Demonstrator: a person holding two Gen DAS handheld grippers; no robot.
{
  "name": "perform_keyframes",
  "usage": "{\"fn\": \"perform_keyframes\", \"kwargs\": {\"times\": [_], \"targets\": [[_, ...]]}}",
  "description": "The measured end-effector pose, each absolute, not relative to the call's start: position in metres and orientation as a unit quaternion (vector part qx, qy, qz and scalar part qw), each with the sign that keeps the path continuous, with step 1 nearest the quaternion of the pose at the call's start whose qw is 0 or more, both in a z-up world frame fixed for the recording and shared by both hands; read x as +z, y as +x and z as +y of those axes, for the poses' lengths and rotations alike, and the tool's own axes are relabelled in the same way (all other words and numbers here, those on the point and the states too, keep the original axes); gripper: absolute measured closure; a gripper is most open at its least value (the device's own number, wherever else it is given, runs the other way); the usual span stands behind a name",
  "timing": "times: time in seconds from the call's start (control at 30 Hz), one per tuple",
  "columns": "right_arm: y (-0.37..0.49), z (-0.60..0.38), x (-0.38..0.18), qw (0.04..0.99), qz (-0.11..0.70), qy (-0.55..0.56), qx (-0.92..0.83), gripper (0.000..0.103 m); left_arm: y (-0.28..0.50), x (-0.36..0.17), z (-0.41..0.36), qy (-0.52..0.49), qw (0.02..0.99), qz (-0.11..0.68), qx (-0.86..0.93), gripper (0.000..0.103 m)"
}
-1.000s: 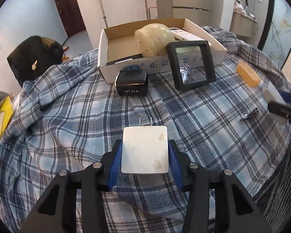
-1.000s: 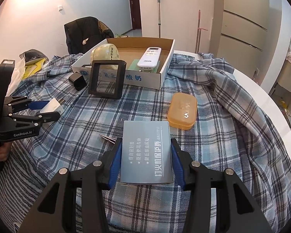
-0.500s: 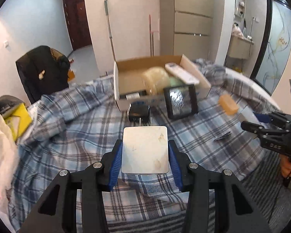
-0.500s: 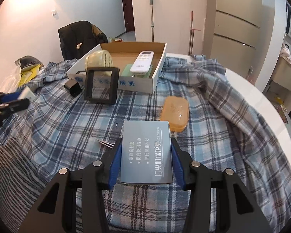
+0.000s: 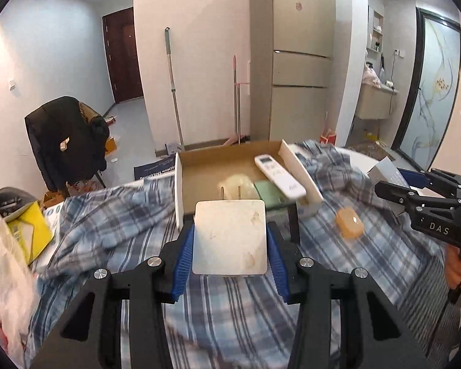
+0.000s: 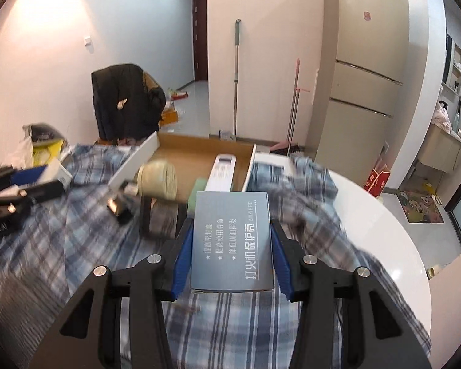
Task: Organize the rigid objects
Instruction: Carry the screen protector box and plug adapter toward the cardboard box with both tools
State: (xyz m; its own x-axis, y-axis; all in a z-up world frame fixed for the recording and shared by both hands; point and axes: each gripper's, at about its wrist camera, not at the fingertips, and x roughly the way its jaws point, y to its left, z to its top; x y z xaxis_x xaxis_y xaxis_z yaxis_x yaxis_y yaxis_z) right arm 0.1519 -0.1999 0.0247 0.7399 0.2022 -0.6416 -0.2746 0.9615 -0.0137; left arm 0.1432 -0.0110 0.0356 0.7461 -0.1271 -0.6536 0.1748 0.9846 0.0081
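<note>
Up front, the left gripper [image 5: 230,240] has its blue pads closed against the two sides of a white charger [image 5: 229,236], whose two metal prongs point forward, away from the claw. Straight ahead of those prongs sits the open cardboard box [image 5: 199,169], and inside it a white remote control [image 5: 279,176] leans against the wall to the claw's right, with a pale rounded object [image 5: 238,184] and a green flat item [image 5: 269,192] beside it. Off to the right of the claw an orange case [image 5: 349,223] lies on the plaid cloth [image 5: 230,307].

The right gripper [image 6: 232,240] is likewise clamped — its pads press both long edges of a grey-blue printed carton [image 6: 232,240], held flat above the cloth. Ahead of this claw lies the same box, the remote resting along the wall just beyond the carton's far edge. Forward and to the left, a black-framed item [image 6: 159,215] stands in front of the box — it is blurred. Each gripper appears at the edge of the other's view, well apart, and both held pieces are outside the box.
</note>
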Motion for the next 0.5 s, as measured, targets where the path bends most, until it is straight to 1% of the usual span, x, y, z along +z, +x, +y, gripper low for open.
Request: {"fn": "perform_keyframes", "kwargs": {"times": [0.17, 0.33, 0.5], "targets": [[0.187, -0.176, 0.019, 0.923, 0.356, -0.074, 0.128, 0.058, 0.189, 0.031, -0.007, 0.031, 0.931, 0.356, -0.072, 0.055], [0.216, -0.167, 0.013, 0.921, 0.362, -0.059, 0.132, 0.058, 0.231, 0.014, -0.005, 0.032, 0.926, 0.37, -0.067, 0.055], [0.25, -0.163, 0.012, 0.922, 0.365, -0.034, 0.125, 0.058, 0.269, -0.008, 0.008, -0.007, 0.916, 0.398, -0.057, 0.055]]}}
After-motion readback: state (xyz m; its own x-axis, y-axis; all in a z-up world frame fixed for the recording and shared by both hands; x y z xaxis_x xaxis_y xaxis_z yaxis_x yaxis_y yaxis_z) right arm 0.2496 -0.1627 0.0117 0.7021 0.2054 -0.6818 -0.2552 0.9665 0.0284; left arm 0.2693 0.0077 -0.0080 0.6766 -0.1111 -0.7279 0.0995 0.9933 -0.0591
